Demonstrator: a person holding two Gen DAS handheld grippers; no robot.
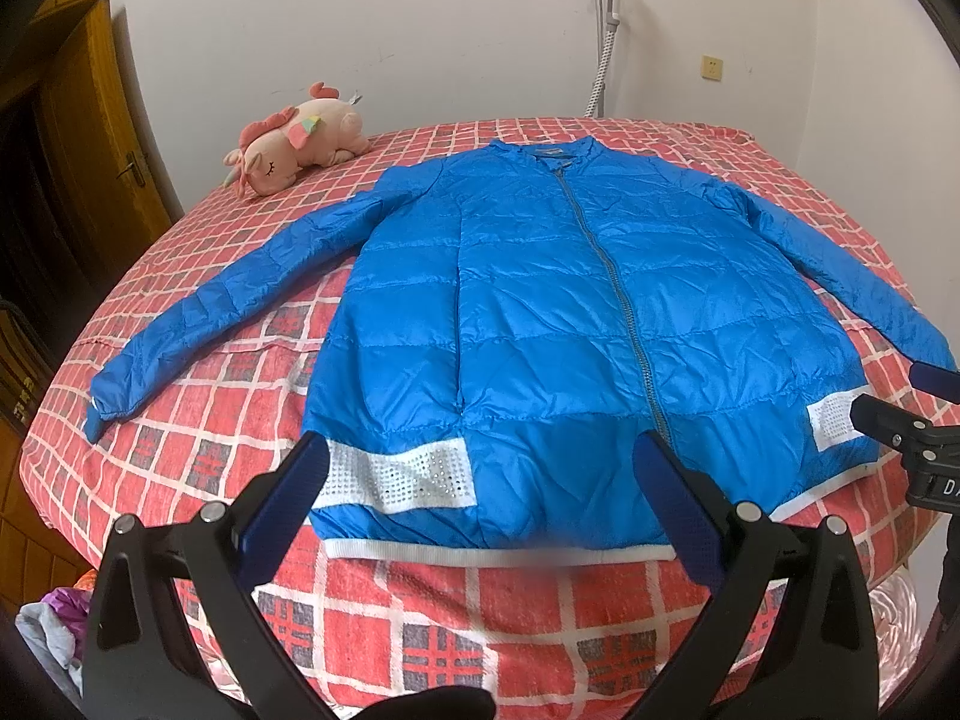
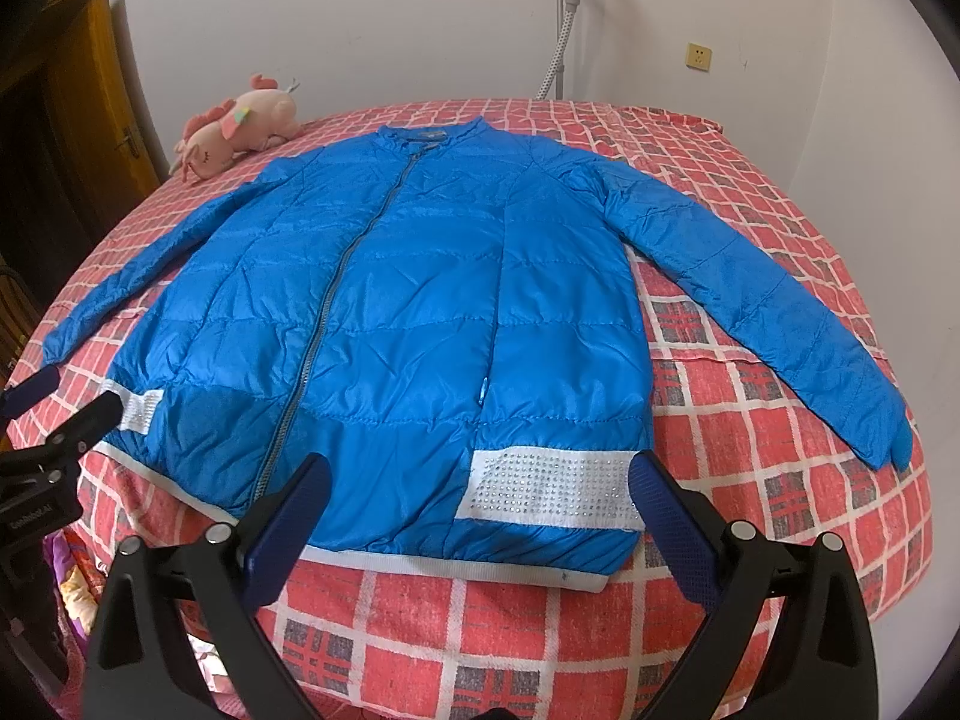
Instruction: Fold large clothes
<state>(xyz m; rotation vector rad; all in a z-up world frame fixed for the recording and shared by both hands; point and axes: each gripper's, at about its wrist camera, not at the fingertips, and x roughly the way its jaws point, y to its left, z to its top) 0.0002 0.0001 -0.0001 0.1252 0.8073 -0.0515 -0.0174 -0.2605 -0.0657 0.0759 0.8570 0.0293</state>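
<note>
Bed [image 1: 540, 630] with a blue jacket [image 1: 540, 312] spread flat.
Left gripper [image 1: 480, 468] and right gripper [image 2: 480, 480] gape wide, empty, over its hem; zipped, sleeves out.

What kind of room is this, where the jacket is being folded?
Most likely a bedroom in a home. The blue jacket lies spread on a bed with a red checked cover, a pink plush unicorn rests near the far edge, and a wooden door stands at the left.

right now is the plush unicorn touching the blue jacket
Apart. The left wrist view shows red checked bedspread plainly between the plush unicorn and the blue jacket's nearest shoulder and sleeve.
</note>
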